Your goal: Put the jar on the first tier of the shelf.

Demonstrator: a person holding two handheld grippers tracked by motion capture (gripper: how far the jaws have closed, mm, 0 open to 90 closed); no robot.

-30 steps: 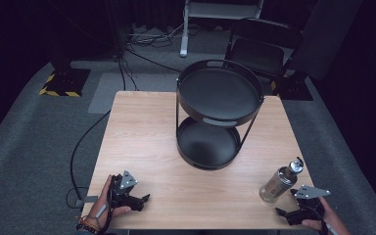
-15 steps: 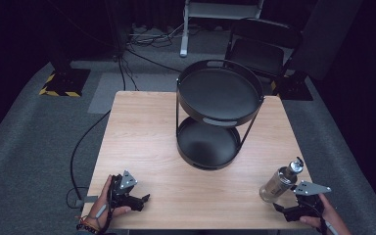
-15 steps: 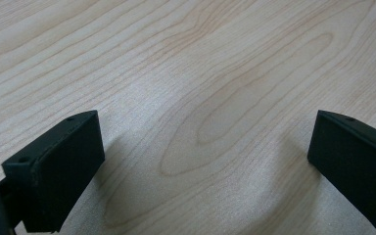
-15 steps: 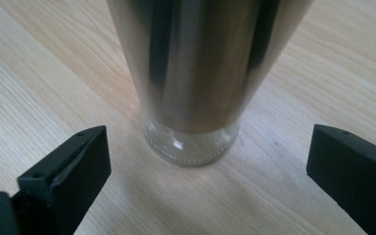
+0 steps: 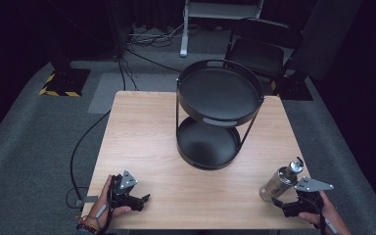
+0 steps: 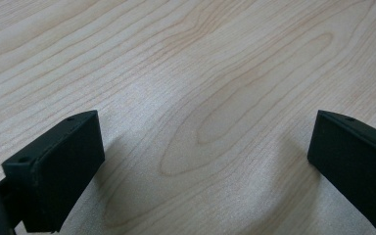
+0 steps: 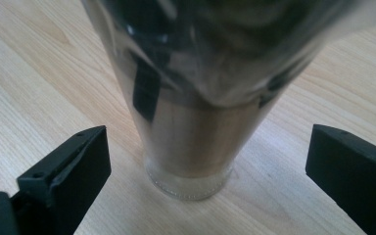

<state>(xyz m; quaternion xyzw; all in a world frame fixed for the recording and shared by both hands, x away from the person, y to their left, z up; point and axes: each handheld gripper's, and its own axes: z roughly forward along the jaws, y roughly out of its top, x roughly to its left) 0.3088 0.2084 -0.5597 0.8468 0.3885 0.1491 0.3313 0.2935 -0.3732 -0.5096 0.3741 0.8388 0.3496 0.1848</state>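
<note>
- The left gripper rests near the table's front left corner, held by the person's left hand.
- In the left gripper view its jaws stand wide apart, with bare wood grain between them and nothing held or touched; the gripper sits low over the tabletop.
- The right gripper is near the front right corner, held by the right hand, with its grey plate on top.
- In the right gripper view its jaws are also wide open, one on each side of the bottle, with a clear gap of table on both sides; neither jaw touches it.
- The bottle is shiny metal with a dark cap, standing upright on the table just ahead of the right gripper; its base rests on the wood.
- A black two-tier stand sits at the middle of the table towards the back, well apart from both grippers and from the bottle.
- A dark cable trails off the table's left edge onto the grey floor.
</note>
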